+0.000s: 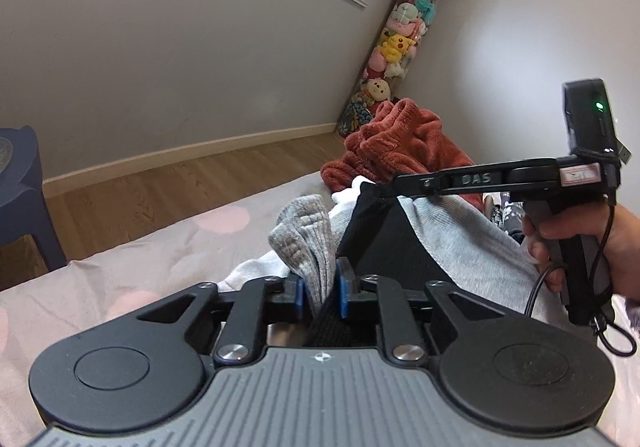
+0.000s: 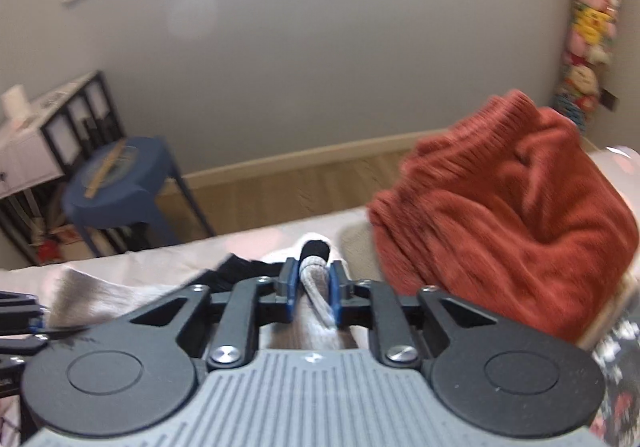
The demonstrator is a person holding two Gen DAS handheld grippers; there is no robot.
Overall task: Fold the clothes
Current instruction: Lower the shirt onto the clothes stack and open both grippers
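A grey and black garment (image 1: 440,239) lies bunched on the bed. My left gripper (image 1: 321,291) is shut on its grey ribbed edge (image 1: 308,235), which stands up between the blue pads. A hand holds my right gripper (image 1: 396,181) to the right, its tips pinching the garment's black part at a raised corner. In the right wrist view, the right gripper (image 2: 314,283) is shut on a light grey fold (image 2: 320,311), with black cloth (image 2: 316,249) showing just past the pads. The view is blurred.
A rust-red knitted sweater (image 2: 508,215) is heaped behind and to the right on the pale pink-spotted sheet (image 1: 140,259). A dark patterned garment (image 2: 616,367) lies at the right edge. On the wooden floor are a blue stool (image 2: 120,183), a shelf unit (image 2: 52,135) and a tall tube of plush toys (image 1: 384,59).
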